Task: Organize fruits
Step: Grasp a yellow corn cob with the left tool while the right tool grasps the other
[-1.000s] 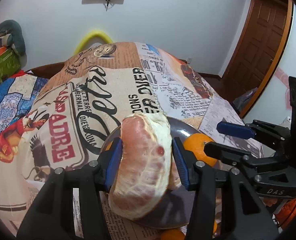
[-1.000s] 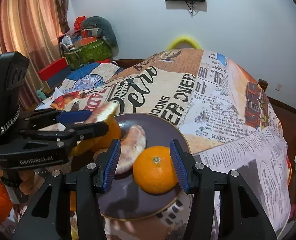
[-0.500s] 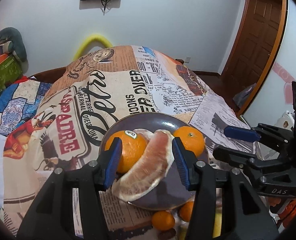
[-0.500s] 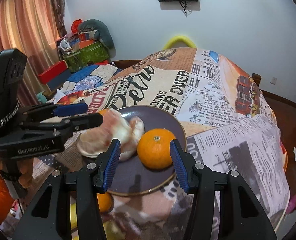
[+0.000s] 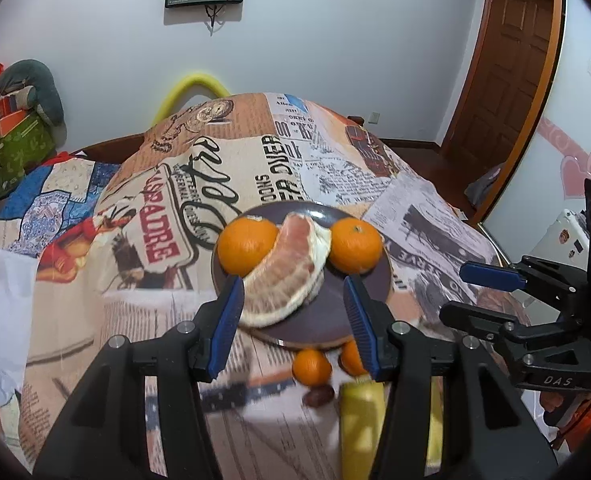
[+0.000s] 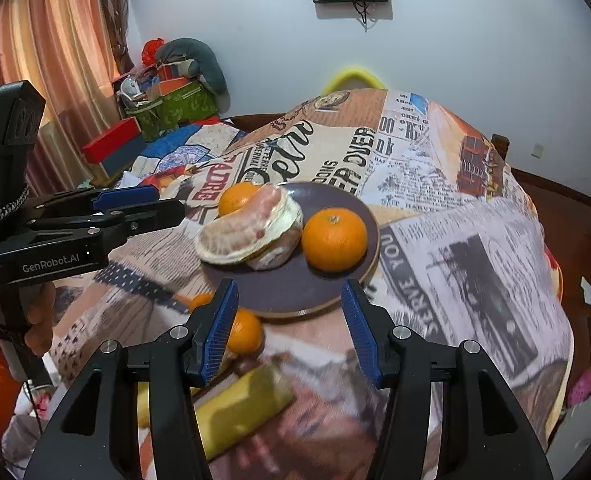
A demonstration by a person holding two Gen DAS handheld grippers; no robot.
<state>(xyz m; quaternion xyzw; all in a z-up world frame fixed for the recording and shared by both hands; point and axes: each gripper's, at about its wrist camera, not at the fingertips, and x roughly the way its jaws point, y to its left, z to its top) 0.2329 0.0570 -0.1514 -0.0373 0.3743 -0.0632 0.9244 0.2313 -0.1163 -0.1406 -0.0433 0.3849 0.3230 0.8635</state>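
A dark purple plate (image 5: pixel 335 314) (image 6: pixel 295 286) lies on the newsprint tablecloth. On it rest a peeled pomelo segment (image 5: pixel 291 272) (image 6: pixel 247 236) and two oranges: one to its left (image 5: pixel 247 244) (image 6: pixel 237 198), one to its right (image 5: pixel 355 244) (image 6: pixel 334 239). My left gripper (image 5: pixel 293 312) (image 6: pixel 139 208) hovers open just short of the plate, clear of the pomelo. My right gripper (image 6: pixel 289 300) (image 5: pixel 483 292) hangs over the plate's near rim, its jaws opening with nothing between them.
Two small tangerines (image 5: pixel 311 366) (image 6: pixel 245 330), a banana (image 5: pixel 361 420) (image 6: pixel 239 412) and a small brown fruit (image 5: pixel 319 394) lie on the cloth in front of the plate. A wooden door (image 5: pixel 503 60) is at the right, and cluttered boxes (image 6: pixel 167 104) are at the far left.
Both grippers have drawn back and risen from the plate. The pomelo segment, held between my left fingers a second ago, now lies on the plate. The right orange now sits ahead of my right fingers.
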